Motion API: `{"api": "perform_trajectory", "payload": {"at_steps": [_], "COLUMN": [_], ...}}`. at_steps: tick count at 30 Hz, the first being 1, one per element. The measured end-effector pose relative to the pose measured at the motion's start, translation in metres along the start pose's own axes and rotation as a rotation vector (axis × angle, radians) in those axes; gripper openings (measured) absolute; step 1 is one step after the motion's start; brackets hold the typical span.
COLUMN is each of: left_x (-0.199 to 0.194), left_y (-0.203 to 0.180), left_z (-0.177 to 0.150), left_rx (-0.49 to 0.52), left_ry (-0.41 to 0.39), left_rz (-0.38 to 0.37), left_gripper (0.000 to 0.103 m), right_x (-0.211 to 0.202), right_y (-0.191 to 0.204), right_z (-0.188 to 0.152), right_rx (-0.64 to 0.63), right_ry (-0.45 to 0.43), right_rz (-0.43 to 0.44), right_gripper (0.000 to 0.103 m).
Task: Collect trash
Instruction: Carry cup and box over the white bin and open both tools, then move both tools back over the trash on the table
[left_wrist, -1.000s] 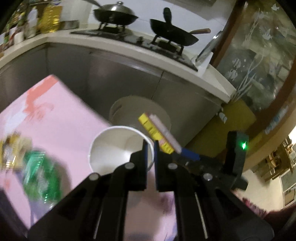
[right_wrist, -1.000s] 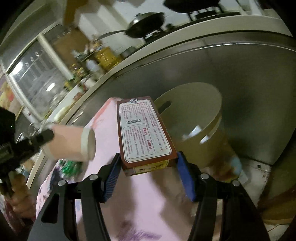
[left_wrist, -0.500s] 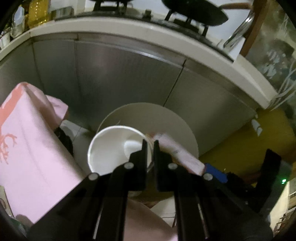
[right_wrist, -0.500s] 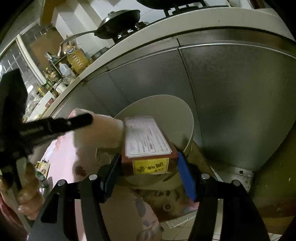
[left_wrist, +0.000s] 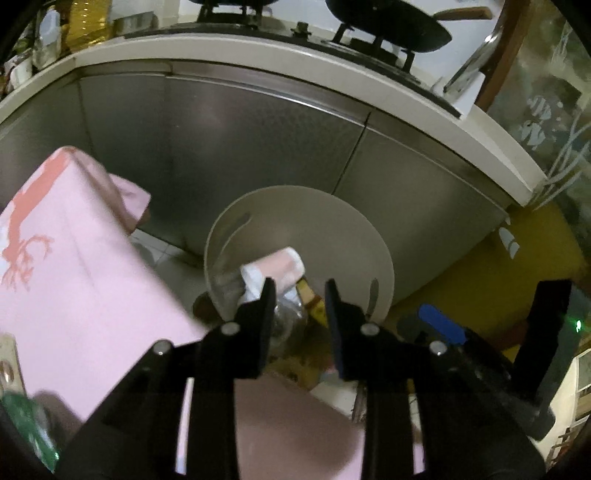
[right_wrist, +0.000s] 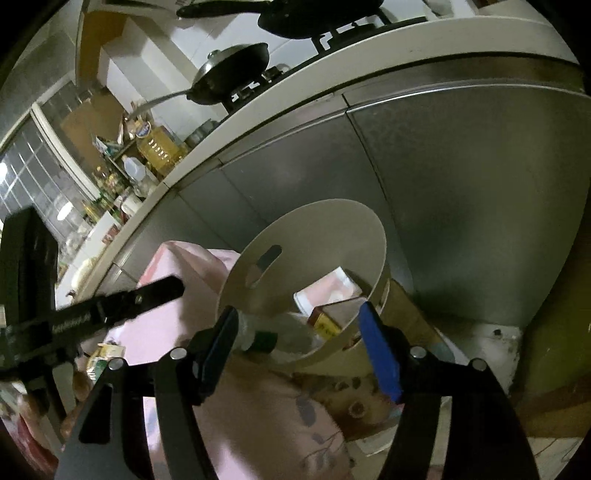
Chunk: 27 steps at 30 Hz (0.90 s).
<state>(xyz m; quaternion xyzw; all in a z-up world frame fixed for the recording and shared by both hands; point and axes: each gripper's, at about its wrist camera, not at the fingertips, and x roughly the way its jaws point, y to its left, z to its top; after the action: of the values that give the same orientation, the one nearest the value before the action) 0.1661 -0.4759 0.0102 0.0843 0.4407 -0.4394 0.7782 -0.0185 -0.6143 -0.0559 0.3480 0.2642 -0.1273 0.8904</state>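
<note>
Both grippers hang over the bin (left_wrist: 295, 221), and both are empty — the left gripper (left_wrist: 297, 295) has its jaws spread with nothing between them, and the right gripper (right_wrist: 299, 328) is spread wider, its blue pads bare. The trash lies down inside the bin: a pink cup (left_wrist: 275, 267) on its side, a box (right_wrist: 332, 317) with a yellow label end tipped against the wall, and under them what looks like a clear bottle (right_wrist: 273, 336) with a green band.

From the left gripper the cup sits just ahead of and below the fingertips, its long axis running up to the right across the line of the fingers. From the right gripper the box lies ahead between the pads but well down in the bin, its long axis pointing away and to the right.

I'd say this drop is done and the next move is a reach back for more. What matters then is the table with the pink cloth (left_wrist: 74, 277), which lies to the left of the bin. Something green (left_wrist: 26, 424) — blurred, perhaps a wrapper — sits on it at the near left corner of the left view, so the left gripper looks nearer to it.
</note>
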Motion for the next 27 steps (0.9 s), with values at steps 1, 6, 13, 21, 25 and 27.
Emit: {"api": "perform_trajectory", "payload": {"at_steps": [1, 6, 13, 21, 25, 27], "left_x": [-0.007, -0.043, -0.099, -0.183, -0.230, -0.259], "left_y": [0.001, 0.009, 0.024, 0.073, 0.107, 0.129], "left_z": [-0.007, -0.055, -0.121, -0.218, -0.267, -0.291], "left_rx": [-0.002, 0.006, 0.018, -0.059, -0.129, -0.179], "left_ry": [-0.005, -0.032, -0.089, -0.151, -0.170, -0.193], "left_rz": [0.003, 0.067, 0.156, 0.259, 0.371, 0.454], "left_gripper": [0.025, 0.026, 0.026, 0.037, 0.037, 0.042], "right_x": [-0.004, -0.017, -0.026, -0.021, -0.011, -0.008], "right_y": [0.002, 0.017, 0.054, 0.129, 0.176, 0.198], "right_z": [-0.003, -0.017, -0.043, -0.097, -0.131, -0.148], "right_rx": [0.005, -0.002, -0.050, -0.218, -0.326, -0.381], "right_ry": [0.000, 0.012, 0.049, 0.179, 0.264, 0.301], "right_rz": [0.007, 0.042, 0.098, 0.194, 0.248, 0.276], "right_gripper": [0.065, 0.065, 0.065, 0.065, 0.065, 0.065]}}
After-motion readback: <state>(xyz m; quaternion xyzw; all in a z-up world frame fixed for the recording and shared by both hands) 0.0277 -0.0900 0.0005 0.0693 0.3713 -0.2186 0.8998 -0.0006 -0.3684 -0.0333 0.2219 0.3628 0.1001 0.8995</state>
